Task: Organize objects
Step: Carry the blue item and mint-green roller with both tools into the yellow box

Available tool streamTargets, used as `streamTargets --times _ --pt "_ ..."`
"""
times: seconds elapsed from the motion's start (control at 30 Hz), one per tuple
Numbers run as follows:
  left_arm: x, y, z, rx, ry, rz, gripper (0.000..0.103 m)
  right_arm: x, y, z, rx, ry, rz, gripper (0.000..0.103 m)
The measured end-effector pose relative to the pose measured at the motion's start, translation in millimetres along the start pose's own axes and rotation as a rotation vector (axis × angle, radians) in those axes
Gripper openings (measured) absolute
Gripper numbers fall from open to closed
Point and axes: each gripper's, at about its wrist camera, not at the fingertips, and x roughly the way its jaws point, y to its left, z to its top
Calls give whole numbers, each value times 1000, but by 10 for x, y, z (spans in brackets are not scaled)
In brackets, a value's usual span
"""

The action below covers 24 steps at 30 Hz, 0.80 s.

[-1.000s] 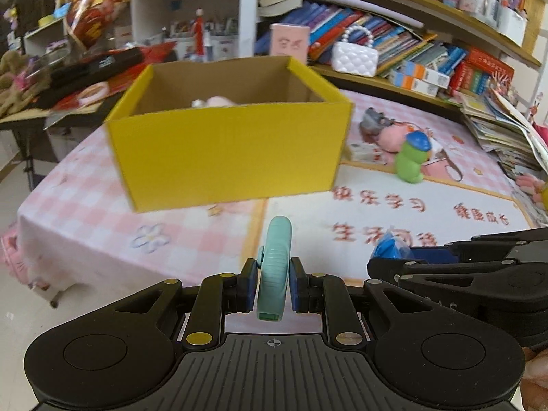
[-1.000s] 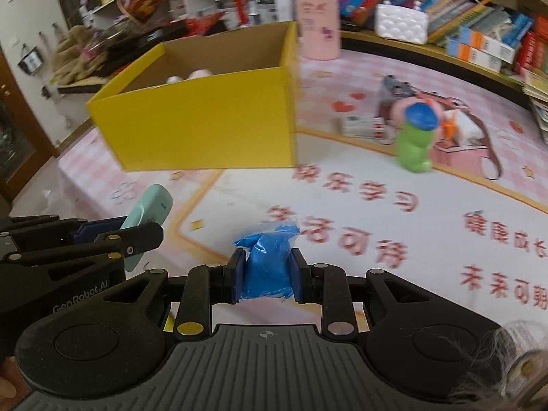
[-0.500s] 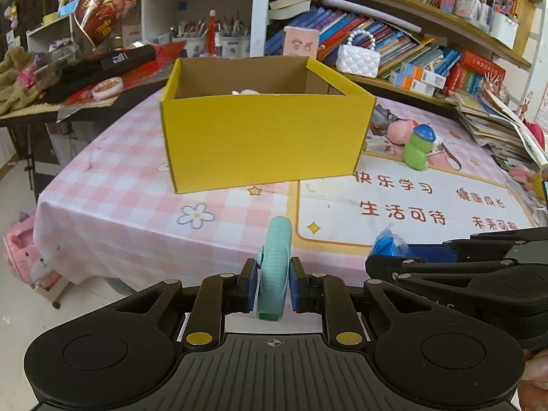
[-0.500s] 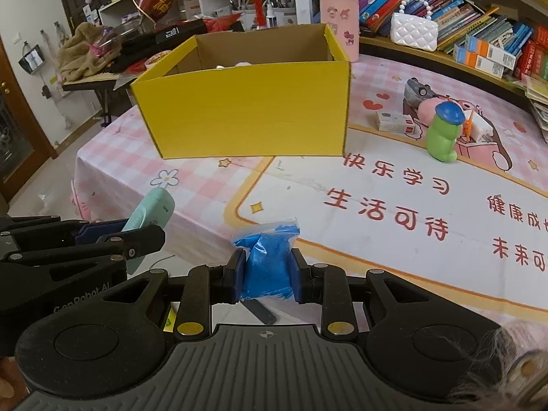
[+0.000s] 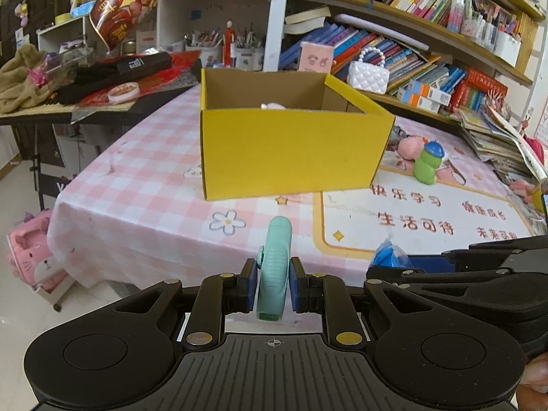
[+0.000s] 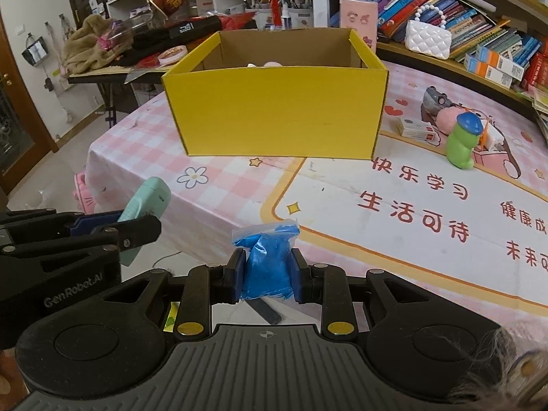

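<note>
My left gripper point(image 5: 273, 289) is shut on a mint-green plastic device point(image 5: 275, 263), held in the air off the near edge of the table. My right gripper point(image 6: 267, 279) is shut on a small bag of blue stuff point(image 6: 266, 260). The two grippers are side by side; the left one with the mint-green device point(image 6: 145, 205) shows in the right wrist view. An open yellow cardboard box point(image 5: 291, 147) stands on the pink checked tablecloth point(image 5: 137, 185), well ahead of both grippers. Something pale and pink lies inside the box point(image 6: 274, 109), mostly hidden by its front wall.
A green toy with a blue cap point(image 6: 462, 140), a pink plush point(image 5: 409, 145), a grey toy point(image 6: 436, 99) and a small carton point(image 6: 416, 128) lie right of the box. Bookshelves point(image 5: 428, 34) run behind the table. A cluttered side table point(image 5: 85, 85) stands at far left. A pink bag point(image 5: 30, 260) sits on the floor.
Both grippers have pulled back from the box and risen a little, each keeping its object. The box now looks smaller and farther, and the table's near edge and the floor show.
</note>
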Motion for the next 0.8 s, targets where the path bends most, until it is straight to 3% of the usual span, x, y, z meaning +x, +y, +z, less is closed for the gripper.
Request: streamTargets --times 0.3,0.57,0.7,0.8 --pt "101 2 412 27 -101 59 18 101 -69 304 -38 -67 -2 25" --pt "276 -50 960 45 -211 97 18 56 -248 955 -59 -253 16 25" --pt "441 -100 1156 30 -225 117 18 109 -413 1275 -68 -310 10 25" --pt "601 -147 1234 28 -211 137 18 243 -536 1431 -98 -306 1 25"
